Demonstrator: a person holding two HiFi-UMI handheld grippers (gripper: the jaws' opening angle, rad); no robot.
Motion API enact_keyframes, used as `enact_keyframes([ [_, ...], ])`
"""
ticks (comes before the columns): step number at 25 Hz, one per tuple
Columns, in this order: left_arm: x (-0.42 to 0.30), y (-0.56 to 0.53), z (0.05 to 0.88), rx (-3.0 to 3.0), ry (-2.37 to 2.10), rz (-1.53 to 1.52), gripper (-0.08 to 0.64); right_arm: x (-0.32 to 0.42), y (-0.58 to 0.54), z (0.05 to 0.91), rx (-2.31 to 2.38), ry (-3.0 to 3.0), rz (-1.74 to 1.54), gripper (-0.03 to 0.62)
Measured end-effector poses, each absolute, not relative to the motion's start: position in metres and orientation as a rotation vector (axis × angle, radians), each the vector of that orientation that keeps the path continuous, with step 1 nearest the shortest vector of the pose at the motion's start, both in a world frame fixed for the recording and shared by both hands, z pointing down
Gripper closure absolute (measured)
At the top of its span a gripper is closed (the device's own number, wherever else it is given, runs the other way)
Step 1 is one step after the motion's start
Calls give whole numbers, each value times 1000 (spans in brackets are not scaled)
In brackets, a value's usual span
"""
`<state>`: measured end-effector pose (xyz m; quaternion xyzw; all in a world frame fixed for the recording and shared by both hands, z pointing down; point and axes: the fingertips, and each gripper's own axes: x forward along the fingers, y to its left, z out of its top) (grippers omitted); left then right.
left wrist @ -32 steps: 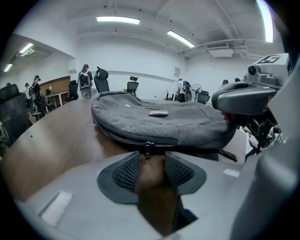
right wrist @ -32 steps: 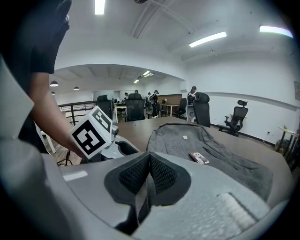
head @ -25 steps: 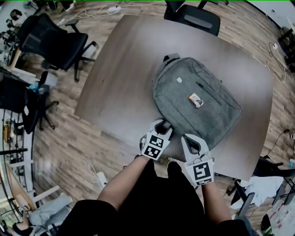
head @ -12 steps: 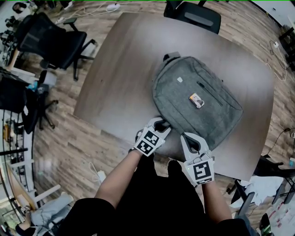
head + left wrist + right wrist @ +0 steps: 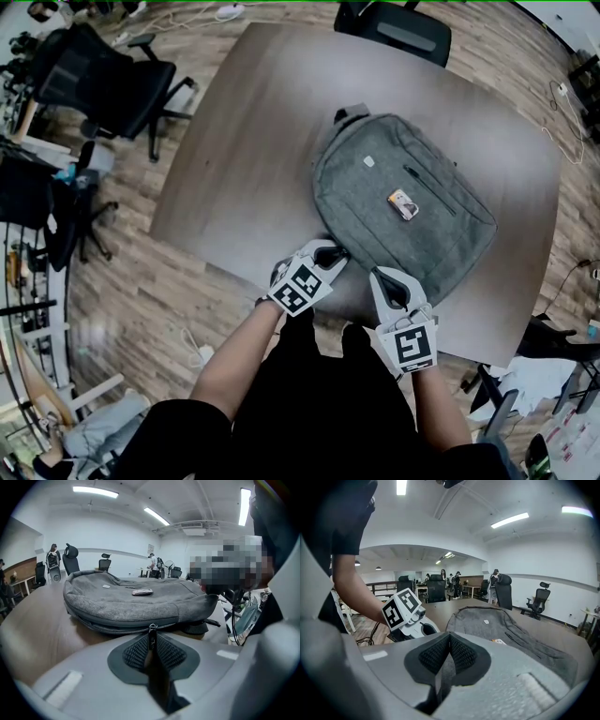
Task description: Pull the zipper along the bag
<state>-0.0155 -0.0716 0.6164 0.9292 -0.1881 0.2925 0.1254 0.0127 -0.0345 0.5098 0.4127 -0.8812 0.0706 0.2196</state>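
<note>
A grey backpack (image 5: 403,211) lies flat on the wooden table (image 5: 244,141). Its zipper track (image 5: 112,630) runs along the near edge. My left gripper (image 5: 328,255) is at the bag's near-left corner. Its jaws have just been closing, and in the left gripper view (image 5: 151,639) the pads pinch the dark zipper pull (image 5: 151,634). My right gripper (image 5: 389,281) sits at the bag's near edge, to the right of the left one. It is shut (image 5: 448,641) with a strip of grey bag fabric (image 5: 443,667) between the pads. The left gripper (image 5: 423,629) shows in the right gripper view beside the bag (image 5: 497,620).
A small orange and white tag (image 5: 402,202) lies on top of the bag. Black office chairs stand at the table's far left (image 5: 112,84) and far side (image 5: 398,33). The table's front edge runs just under both grippers. Cables lie on the floor at the right.
The left gripper has rolled, its marker cube swinging left, and its jaws have closed onto the zipper pull. The right gripper and the bag have stayed put.
</note>
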Motion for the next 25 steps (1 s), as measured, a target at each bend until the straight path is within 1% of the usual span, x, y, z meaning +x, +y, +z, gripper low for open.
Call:
enact_keyframes([
  [4, -18, -69, 614, 2701, -559, 837, 500, 12, -34, 511, 1147, -2443, 205, 589],
  [7, -20, -68, 612, 2690, -563, 821, 531, 12, -34, 511, 1151, -2448, 212, 589],
  [12, -21, -66, 609, 2651, -562, 773, 534, 13, -32, 513, 1152, -2441, 219, 589],
  [18, -20, -67, 608, 2676, -608, 836, 534, 16, -36, 513, 1154, -2384, 159, 589],
  [24, -20, -67, 605, 2681, -629, 806, 534, 9, -42, 529, 1079, -2281, 148, 588],
  [25, -20, -67, 605, 2681, -633, 808, 534, 7, -42, 534, 1048, -2252, 136, 567],
])
